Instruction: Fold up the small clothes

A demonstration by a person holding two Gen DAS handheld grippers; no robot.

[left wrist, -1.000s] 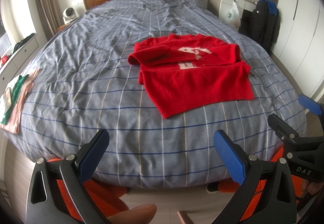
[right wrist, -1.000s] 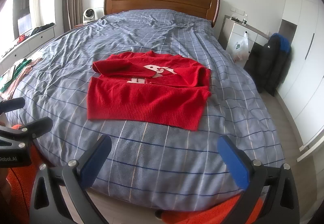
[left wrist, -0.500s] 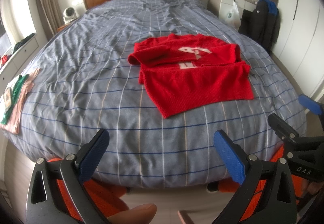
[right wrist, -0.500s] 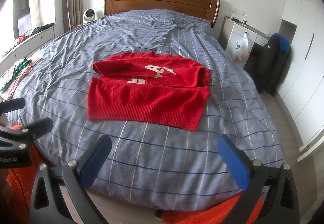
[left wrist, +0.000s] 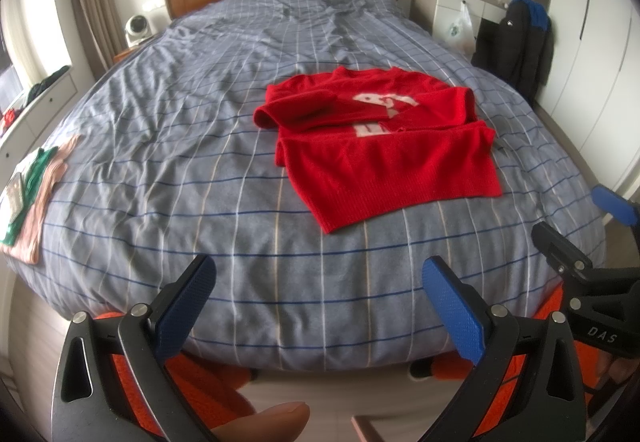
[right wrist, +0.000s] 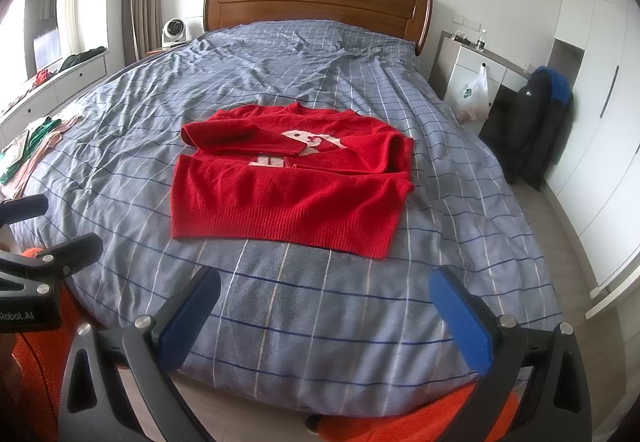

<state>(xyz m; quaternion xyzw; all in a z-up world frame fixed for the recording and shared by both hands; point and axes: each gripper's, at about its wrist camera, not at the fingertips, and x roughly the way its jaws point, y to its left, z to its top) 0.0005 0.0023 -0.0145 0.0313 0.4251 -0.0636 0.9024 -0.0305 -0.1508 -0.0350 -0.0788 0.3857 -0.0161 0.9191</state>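
Note:
A red knit sweater (left wrist: 384, 158) with a white print lies on the blue checked bed (left wrist: 200, 178), sleeves folded in across the chest and the hem folded up over them. It also shows in the right wrist view (right wrist: 288, 194). My left gripper (left wrist: 316, 294) is open and empty, held off the foot of the bed, short of the sweater. My right gripper (right wrist: 324, 302) is open and empty, also at the foot of the bed. Each gripper shows at the edge of the other's view.
A small stack of green and pink clothes (left wrist: 28, 186) lies at the bed's left edge. A wooden headboard (right wrist: 316, 2) stands at the far end. A dark jacket (right wrist: 536, 122), a plastic bag (right wrist: 472, 90) and white wardrobes stand on the right.

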